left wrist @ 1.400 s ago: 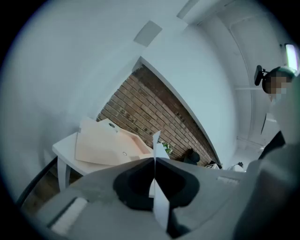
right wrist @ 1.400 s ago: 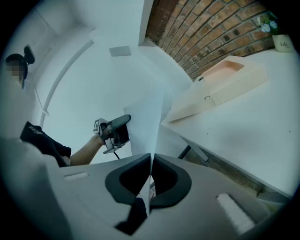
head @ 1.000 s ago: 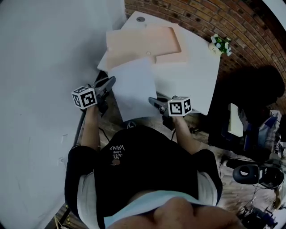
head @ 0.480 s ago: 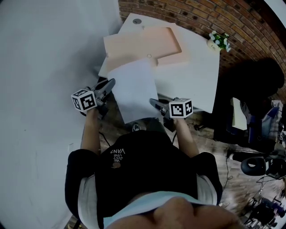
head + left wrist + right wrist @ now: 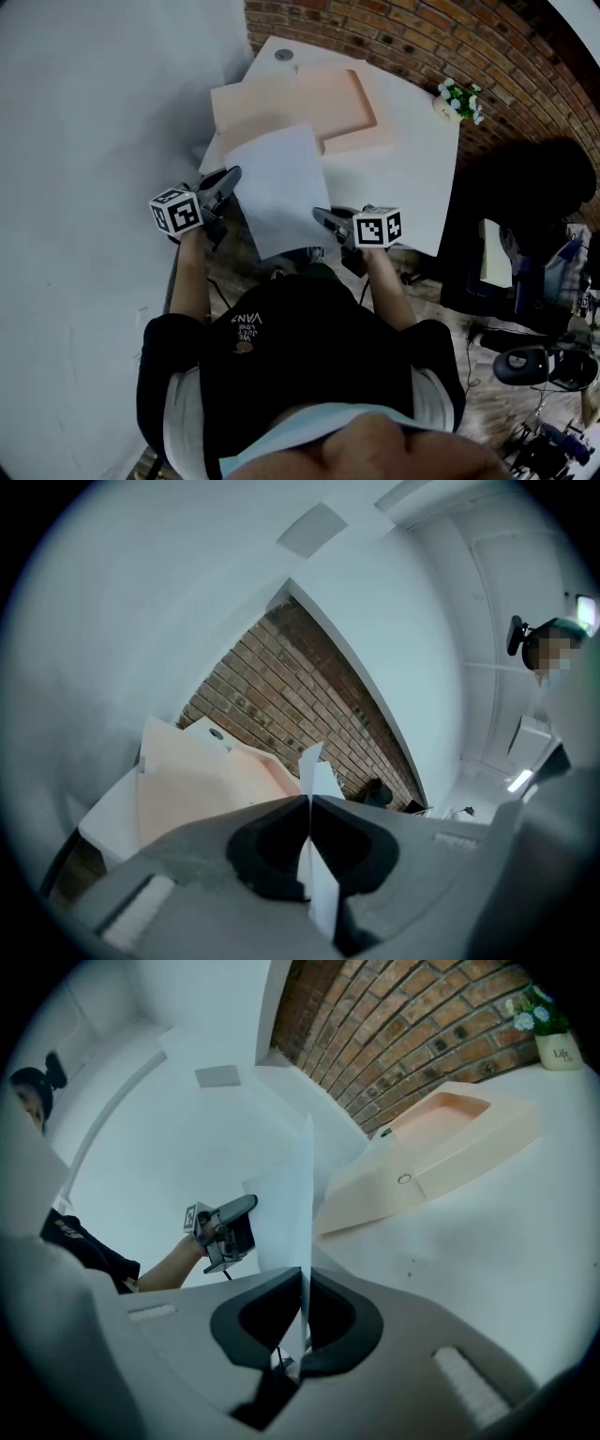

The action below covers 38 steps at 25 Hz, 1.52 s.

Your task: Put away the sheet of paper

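A white sheet of paper point(image 5: 278, 187) hangs in the air between both grippers, over the near edge of the white table point(image 5: 412, 187). My left gripper point(image 5: 232, 175) is shut on the sheet's left edge. The right gripper point(image 5: 319, 215) is shut on its near right corner. In the left gripper view the sheet point(image 5: 317, 789) stands edge-on, pinched between the jaws of the left gripper point(image 5: 307, 803). The right gripper view shows the sheet point(image 5: 286, 1213) rising from the shut right gripper point(image 5: 302, 1279). Beyond it lies an open peach folder point(image 5: 300, 101) on the table.
A small pot of flowers point(image 5: 457, 97) stands at the table's far right corner by the brick wall point(image 5: 469, 37). A round grommet point(image 5: 283, 54) sits at the far left corner. A plain wall runs along the left. Dark chairs and clutter point(image 5: 534, 281) fill the right.
The sheet and both grippers keep nearly the same hold and place. The view has shifted slightly, so the table and folder appear a little further left.
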### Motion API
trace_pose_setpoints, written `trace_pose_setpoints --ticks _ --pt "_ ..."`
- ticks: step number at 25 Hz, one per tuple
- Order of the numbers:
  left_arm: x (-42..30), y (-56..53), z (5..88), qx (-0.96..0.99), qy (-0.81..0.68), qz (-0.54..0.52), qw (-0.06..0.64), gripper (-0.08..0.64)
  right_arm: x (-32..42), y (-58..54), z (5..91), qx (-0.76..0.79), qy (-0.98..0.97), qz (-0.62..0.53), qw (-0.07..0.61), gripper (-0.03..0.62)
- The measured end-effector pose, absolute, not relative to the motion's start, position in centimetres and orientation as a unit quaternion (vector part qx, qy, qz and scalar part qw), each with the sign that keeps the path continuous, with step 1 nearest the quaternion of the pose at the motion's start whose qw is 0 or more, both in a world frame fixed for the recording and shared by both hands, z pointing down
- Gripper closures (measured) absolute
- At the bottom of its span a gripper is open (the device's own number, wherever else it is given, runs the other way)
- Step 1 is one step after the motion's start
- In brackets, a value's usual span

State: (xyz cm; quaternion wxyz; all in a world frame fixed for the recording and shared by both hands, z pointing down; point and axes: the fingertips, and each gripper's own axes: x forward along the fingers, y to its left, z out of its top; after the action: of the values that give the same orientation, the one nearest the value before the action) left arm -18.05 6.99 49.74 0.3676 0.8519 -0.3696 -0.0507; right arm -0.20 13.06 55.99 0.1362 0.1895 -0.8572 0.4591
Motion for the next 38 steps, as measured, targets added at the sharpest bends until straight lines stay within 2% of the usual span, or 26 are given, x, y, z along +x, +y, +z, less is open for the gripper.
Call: trace_pose_setpoints --ticks 24,38 --pt "-13.0 -0.1 49.3 0.813 -0.45 -0.084 0.359 0.56 5.8 2.8 56.0 0.118 -0.868 0.455 0.157 0.592" --pt "-14.1 -2.9 49.8 0.807 -0.458 -0.075 0.364 0.56 4.8 0.0 56.4 0.111 -0.865 0.466 0.15 0.593"
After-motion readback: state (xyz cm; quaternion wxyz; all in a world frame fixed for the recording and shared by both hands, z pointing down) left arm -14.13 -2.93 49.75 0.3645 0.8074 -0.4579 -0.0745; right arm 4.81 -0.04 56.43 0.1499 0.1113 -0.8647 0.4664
